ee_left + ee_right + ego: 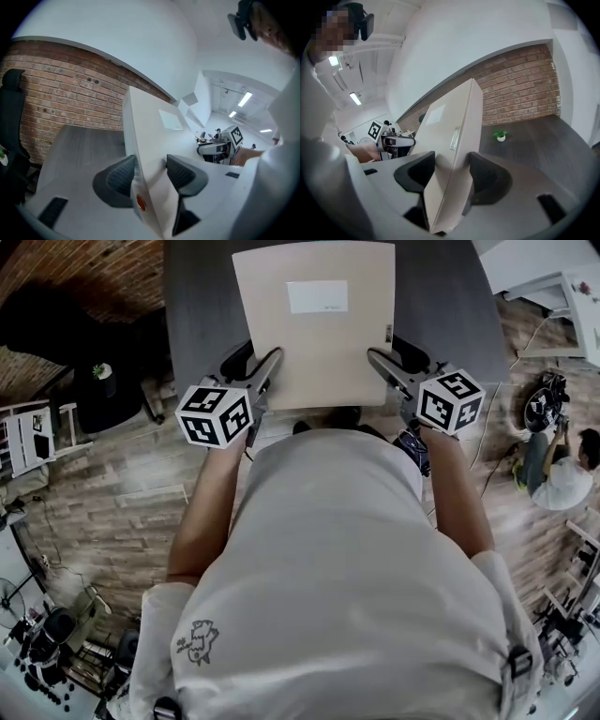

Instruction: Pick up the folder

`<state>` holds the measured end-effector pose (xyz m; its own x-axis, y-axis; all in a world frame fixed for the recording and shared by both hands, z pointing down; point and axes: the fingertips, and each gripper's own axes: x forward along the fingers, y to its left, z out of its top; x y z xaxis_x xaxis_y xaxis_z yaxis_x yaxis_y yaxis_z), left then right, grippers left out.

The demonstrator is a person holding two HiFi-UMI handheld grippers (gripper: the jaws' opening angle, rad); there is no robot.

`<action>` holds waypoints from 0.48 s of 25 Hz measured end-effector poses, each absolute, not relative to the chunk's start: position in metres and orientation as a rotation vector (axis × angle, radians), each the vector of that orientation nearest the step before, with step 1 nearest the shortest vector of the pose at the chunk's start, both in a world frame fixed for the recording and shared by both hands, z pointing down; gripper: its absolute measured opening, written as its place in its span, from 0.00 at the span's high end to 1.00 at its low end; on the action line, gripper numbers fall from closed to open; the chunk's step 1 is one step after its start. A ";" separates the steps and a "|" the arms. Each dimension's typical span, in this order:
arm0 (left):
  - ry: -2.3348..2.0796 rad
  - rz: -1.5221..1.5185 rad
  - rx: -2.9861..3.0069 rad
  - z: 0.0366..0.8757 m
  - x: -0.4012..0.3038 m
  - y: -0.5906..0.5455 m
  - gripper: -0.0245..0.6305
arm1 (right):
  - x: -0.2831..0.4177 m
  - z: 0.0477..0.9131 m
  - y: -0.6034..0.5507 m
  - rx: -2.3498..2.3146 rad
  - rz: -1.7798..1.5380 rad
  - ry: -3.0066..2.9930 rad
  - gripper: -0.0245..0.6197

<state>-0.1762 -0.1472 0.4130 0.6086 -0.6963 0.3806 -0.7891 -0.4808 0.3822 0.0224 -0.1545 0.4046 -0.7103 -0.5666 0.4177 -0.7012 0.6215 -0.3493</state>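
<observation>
Left hand-held gripper, right hand-held gripper each pinching folder edge — uneven pull could twist it loose.

Lab workspace: brick wall, desk, wood floor, scattered equipment

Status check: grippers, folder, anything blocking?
Both shut on folder: left gripper on its left edge, right gripper on its right. Folder above grey table. Nothing in the way.
</observation>
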 end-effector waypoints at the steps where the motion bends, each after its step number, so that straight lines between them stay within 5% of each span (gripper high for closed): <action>1: -1.159 0.231 2.312 0.414 -0.179 -0.144 0.63 | 0.020 0.404 -0.150 1.040 0.726 -2.578 0.60; 12: -1.136 0.202 2.366 0.394 -0.161 -0.120 0.63 | 0.039 0.390 -0.117 1.073 0.723 -2.594 0.60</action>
